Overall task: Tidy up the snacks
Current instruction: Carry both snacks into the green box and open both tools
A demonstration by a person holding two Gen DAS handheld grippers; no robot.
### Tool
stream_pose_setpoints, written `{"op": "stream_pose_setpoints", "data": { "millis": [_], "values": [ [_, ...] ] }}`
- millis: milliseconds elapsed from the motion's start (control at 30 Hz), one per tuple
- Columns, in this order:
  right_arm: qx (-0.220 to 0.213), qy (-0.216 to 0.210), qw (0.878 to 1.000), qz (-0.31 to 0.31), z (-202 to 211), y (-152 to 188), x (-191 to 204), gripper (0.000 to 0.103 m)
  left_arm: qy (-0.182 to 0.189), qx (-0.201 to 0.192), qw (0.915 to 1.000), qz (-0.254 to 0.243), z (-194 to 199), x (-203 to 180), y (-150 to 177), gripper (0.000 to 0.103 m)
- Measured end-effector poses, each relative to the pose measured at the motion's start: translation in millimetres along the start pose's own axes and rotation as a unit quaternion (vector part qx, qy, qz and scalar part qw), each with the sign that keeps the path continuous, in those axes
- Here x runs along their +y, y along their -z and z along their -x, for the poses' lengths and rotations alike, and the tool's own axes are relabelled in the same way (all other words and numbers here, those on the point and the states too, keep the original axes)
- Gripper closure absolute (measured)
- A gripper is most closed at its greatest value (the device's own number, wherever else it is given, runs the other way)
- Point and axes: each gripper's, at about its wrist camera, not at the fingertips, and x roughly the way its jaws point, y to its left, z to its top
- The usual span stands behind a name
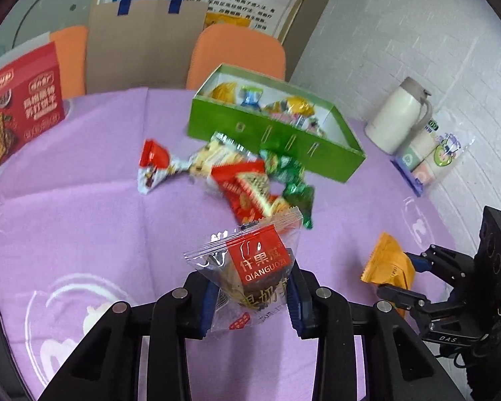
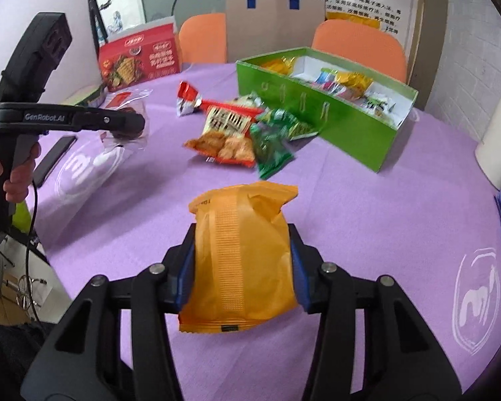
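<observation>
Orange foil is clamped between the pads of the right claw (image 2: 242,267): an orange pack (image 2: 240,254) is held with its long axis running forward along the fingers, its crimped top pointing at the box (image 2: 350,127). The left claw (image 1: 250,287) is closed on a clear pack (image 1: 250,267) with a red label, which is held upright and clear of the cloth (image 1: 83,200). Both packs are carried above the table, not resting on it.

The green box lies ahead of both claws, open at the top, with several snacks already inside. From the right claw it is seen ahead and to the right, past the loose pile (image 2: 243,130); from the left claw it is also seen ahead and slightly right, beyond the same pile. The long wall with its 4 slots is turned toward both claws, so each pack must be lifted over that wall before it is let go. The right claw is judged the nearer to the box's free end, though the fisheye makes this uncertain. About 5 wrapped snacks are left on the cloth between the claws and the box, so the task is judged partly done.
</observation>
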Motion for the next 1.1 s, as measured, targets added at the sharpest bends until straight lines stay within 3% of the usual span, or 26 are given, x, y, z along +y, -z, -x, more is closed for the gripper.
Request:
{"op": "stream_pose_setpoints", "data": {
  "millis": [300, 567, 633, 667, 700, 733, 767, 833, 933, 1100],
  "values": [
    [-0.107, 0.063, 0.985, -0.121, 4, -86, -85, 0.052, 0.012, -0.064, 0.9978, -0.01, -13, -42, -117, 0.068],
    [-0.107, 0.089, 0.977, -0.16, -46, -121, -138, 0.052, -0.026, -0.048, 0.9985, -0.005, -89, -41, -177, 0.067],
    [-0.105, 0.092, 0.977, -0.161, -61, -124, -145, 0.051, -0.018, -0.041, 0.999, -0.005, -108, -39, -183, 0.066],
    [-0.097, 0.09, 0.978, -0.16, -70, -125, -148, 0.044, -0.01, -0.036, 0.9993, -0.007, -117, -38, -184, 0.062],
    [-0.084, 0.09, 0.98, -0.159, -78, -124, -150, 0.028, -0.006, -0.027, 0.9996, -0.01, -125, -38, -185, 0.041],
    [-0.072, 0.101, 0.979, -0.16, -83, -123, -152, 0.021, -0.019, -0.02, 0.9996, -0.007, -132, -37, -185, 0.016],
    [-0.072, 0.112, 0.978, -0.161, -84, -120, -153, 0.021, -0.04, -0.025, 0.9989, -0.002, -136, -35, -182, 0.012],
    [-0.082, 0.107, 0.978, -0.156, -82, -116, -152, 0.021, -0.043, -0.038, 0.9983, -0.007, -138, -34, -175, 0.011],
    [-0.083, 0.105, 0.979, -0.155, -77, -112, -149, 0.02, -0.051, -0.019, 0.9985, -0.006, -142, -30, -170, 0.011],
    [-0.084, 0.094, 0.978, -0.167, -57, -111, -142, 0.02, -0.039, -0.024, 0.9989, 0.013, -115, -27, -160, 0.011]
  ]
}}
